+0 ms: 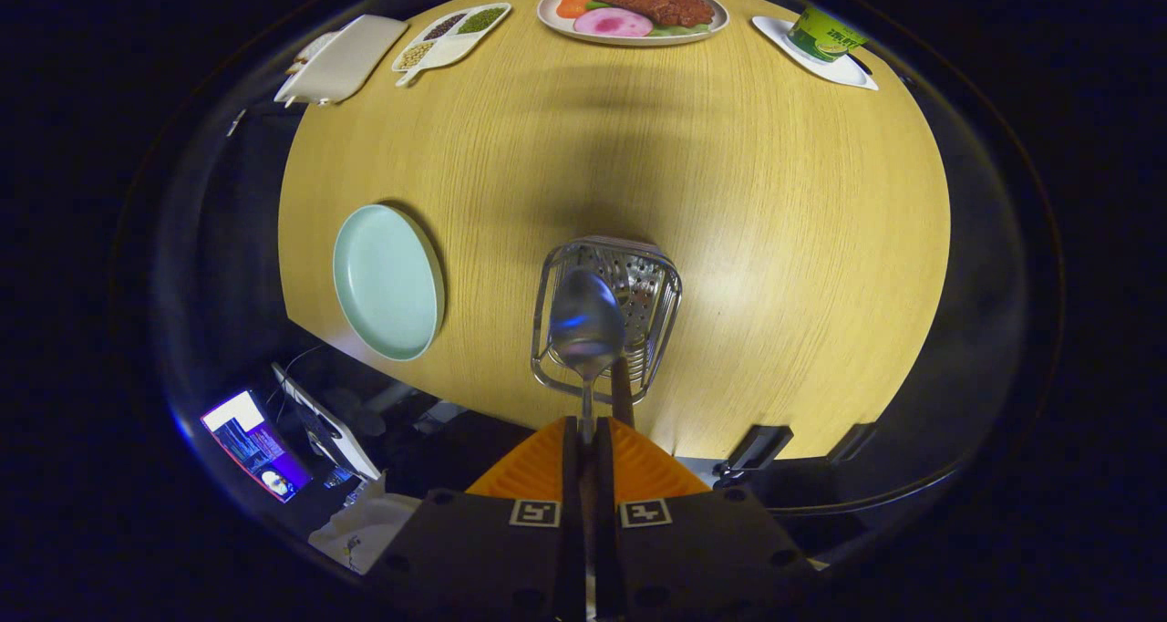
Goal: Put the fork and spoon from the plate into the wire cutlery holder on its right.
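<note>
Clamped on the thin metal handle of a spoon (585, 323), our tool (588, 432) has its two fingers drawn together around the stem, with only the handle between them. We see the spoon's bowl standing just ahead of the fingertips, held above the open top of the wire cutlery holder (609, 316), which sits on the table (775, 239) directly beyond the fingers. A dark, slim handle (622, 389) rises from the holder just beside the spoon's stem; we cannot tell whether it belongs to the fork.

To the left of the holder, well apart from it, lies a pale green plate (385, 280), near the table's near edge, with nothing on it.

At the far side of the table we make out a white plate of food (632, 9) with a brown patty, pink slice and orange piece, a divided dish (451, 34) of beans and seeds to its left, and a white rectangular tray (342, 58) beyond that. To the right stands a green cup (825, 34) on a white saucer (852, 73); its label is too small for us to read.

Below the table's near edge we see a lit screen (255, 444).
</note>
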`<action>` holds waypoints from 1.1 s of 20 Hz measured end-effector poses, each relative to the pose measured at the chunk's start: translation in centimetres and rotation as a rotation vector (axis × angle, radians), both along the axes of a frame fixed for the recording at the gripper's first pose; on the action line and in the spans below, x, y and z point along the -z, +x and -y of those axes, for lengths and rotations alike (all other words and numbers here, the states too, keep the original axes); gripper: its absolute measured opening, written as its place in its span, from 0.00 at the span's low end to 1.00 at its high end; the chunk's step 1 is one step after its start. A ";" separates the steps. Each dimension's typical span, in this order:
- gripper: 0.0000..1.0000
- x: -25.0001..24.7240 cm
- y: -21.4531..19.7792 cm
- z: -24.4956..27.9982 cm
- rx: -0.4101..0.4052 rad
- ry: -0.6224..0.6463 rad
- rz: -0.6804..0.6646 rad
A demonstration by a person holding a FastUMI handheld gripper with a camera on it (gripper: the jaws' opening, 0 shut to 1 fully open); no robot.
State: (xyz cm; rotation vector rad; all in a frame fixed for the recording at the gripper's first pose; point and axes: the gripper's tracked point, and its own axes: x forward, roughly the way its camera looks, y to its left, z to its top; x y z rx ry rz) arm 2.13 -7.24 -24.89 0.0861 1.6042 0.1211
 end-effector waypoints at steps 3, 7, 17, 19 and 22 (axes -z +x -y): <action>0.20 -0.3 0.3 0.2 0.003 0.003 0.017; 0.88 -1.4 0.7 0.5 0.004 0.016 0.086; 1.00 -9.4 4.4 1.4 0.018 -0.016 0.674; 0.99 -11.9 4.7 1.7 0.040 -0.051 0.838; 1.00 -16.6 3.9 0.8 0.117 -0.013 1.051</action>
